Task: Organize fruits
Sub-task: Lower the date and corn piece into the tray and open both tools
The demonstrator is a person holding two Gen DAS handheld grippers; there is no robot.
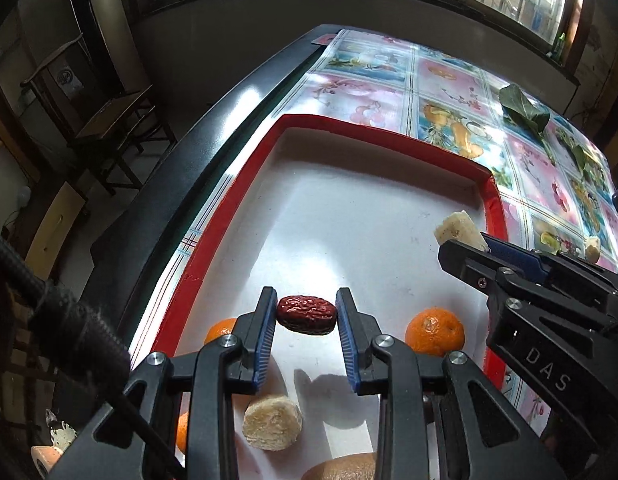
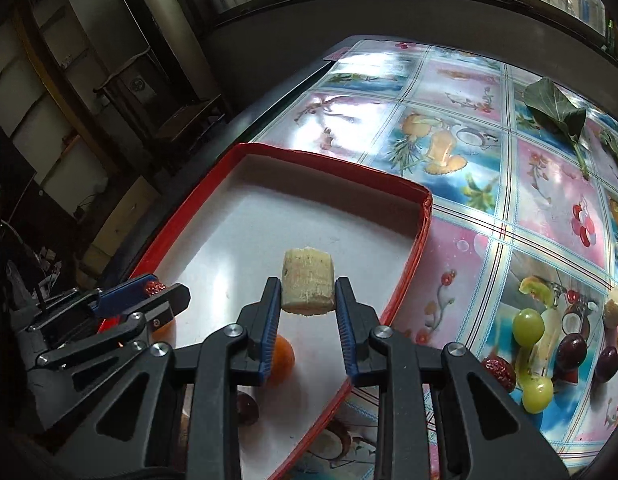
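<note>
1. Far half of tray (image 2: pixel 245 152) floor bare; room to pass there; red rim walls it on all sides.
2. Near end crowded: orange (image 1: pixel 435 330) on the right, banana piece (image 1: pixel 273 422) centre, another orange (image 1: pixel 220 330) by the left rim; narrow gaps btwn them.
3. Left gripper (image 1: pixel 307 314) w/ red date (image 1: pixel 307 315) in its jaws sits over the near-left part; right gripper (image 2: pixel 307 294) w/ banana chunk (image 2: pixel 307 286) hangs over the right part by the rim; the two are close.
4. Surface (image 2: pixel 461 248) right of tray: open strip just beside rim; further right grapes (image 2: pixel 528 326), dark plums (image 2: pixel 571 352) and a date clustered.
5. Leaf (image 2: pixel 555 110) lies at far right; cloth around it bare.
</note>
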